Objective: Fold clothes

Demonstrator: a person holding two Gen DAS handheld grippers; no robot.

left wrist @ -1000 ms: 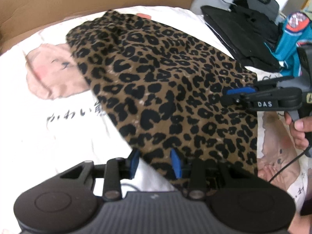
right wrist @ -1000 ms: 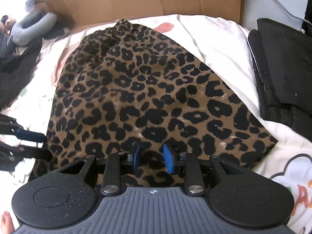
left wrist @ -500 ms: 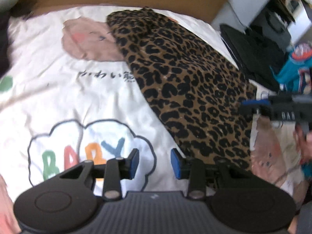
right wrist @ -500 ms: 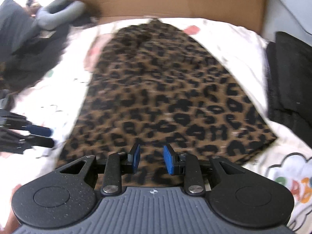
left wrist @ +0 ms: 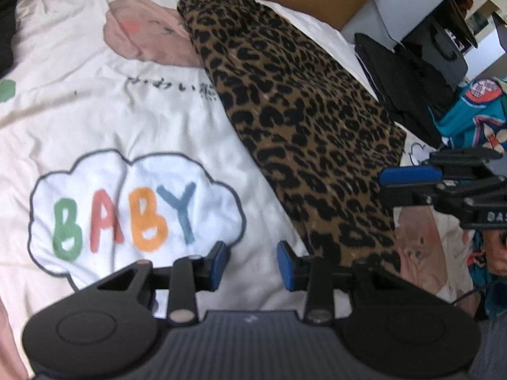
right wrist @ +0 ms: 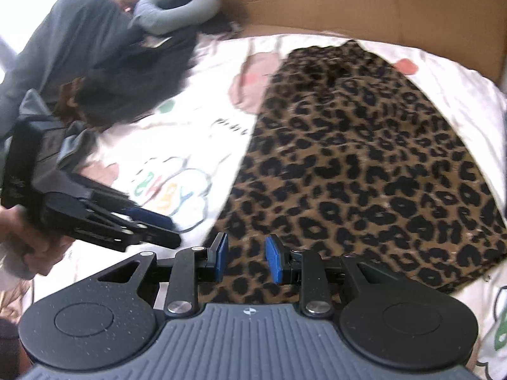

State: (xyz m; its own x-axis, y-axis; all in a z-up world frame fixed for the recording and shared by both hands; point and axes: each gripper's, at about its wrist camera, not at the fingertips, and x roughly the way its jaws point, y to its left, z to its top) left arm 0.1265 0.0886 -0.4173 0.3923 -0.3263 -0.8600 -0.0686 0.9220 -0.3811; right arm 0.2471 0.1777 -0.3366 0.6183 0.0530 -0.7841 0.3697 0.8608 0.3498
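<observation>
A leopard-print garment [left wrist: 301,101] [right wrist: 364,164] lies spread flat on a white printed bedsheet [left wrist: 95,110]. My left gripper [left wrist: 252,266] hovers over bare sheet just left of the garment's near corner. It is open, with nothing between its blue pads. My right gripper [right wrist: 245,258] hangs above the garment's near edge, open and holding nothing. Each gripper shows in the other's view: the right gripper [left wrist: 396,186] over the garment's right side, the left gripper [right wrist: 169,229] over the sheet with a hand [right wrist: 35,247] on its handle.
A "BABY" cloud print [left wrist: 133,209] marks the sheet under the left gripper. Cardboard [right wrist: 380,3] stands along the far edge. Black folded clothes [left wrist: 399,76] and a teal garment [left wrist: 469,110] lie right of the garment. Dark clothing [right wrist: 111,63] and a grey neck pillow [right wrist: 177,12] are piled at the left.
The left gripper has slid left off the leopard garment to over the bare sheet. The right gripper has drawn back and up from the garment. The garment has stayed flat.
</observation>
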